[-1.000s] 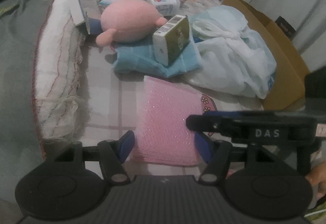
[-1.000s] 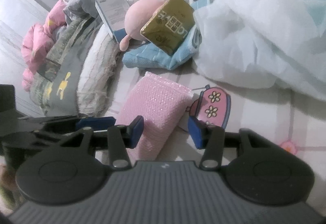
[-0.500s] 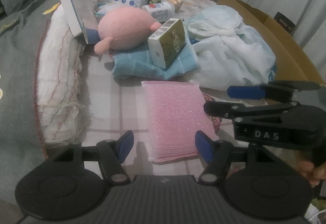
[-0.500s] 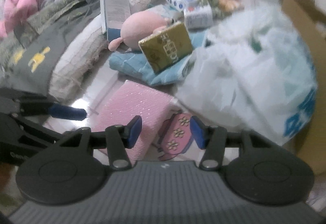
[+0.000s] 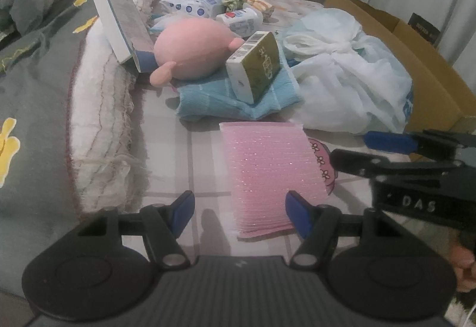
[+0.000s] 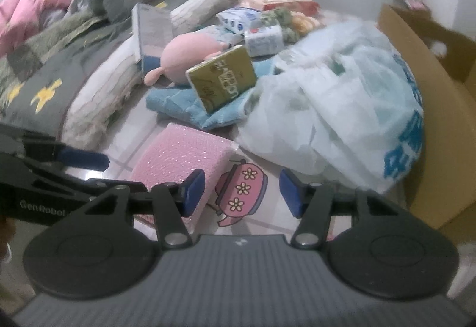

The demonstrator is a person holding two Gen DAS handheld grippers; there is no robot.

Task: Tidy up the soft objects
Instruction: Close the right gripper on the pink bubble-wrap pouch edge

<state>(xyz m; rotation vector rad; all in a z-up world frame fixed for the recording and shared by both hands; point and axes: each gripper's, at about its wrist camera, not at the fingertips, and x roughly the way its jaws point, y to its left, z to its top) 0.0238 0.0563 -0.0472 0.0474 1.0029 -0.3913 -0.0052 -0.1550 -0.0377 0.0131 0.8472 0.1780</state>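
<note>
Both grippers are matte black with blue-padded fingers [image 5: 183, 209], silver pivot screws and round discs.

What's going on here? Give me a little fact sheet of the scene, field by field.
Setting: bed sheet strewn with items
Left gripper: open, empty
Right gripper: open, empty
Nearest item: pink cloth, lying flat ahead of both grippers
Behind it: green tissue pack tilted on blue towel, pink plush alongside
To the right: white plastic bag, cardboard box
</note>
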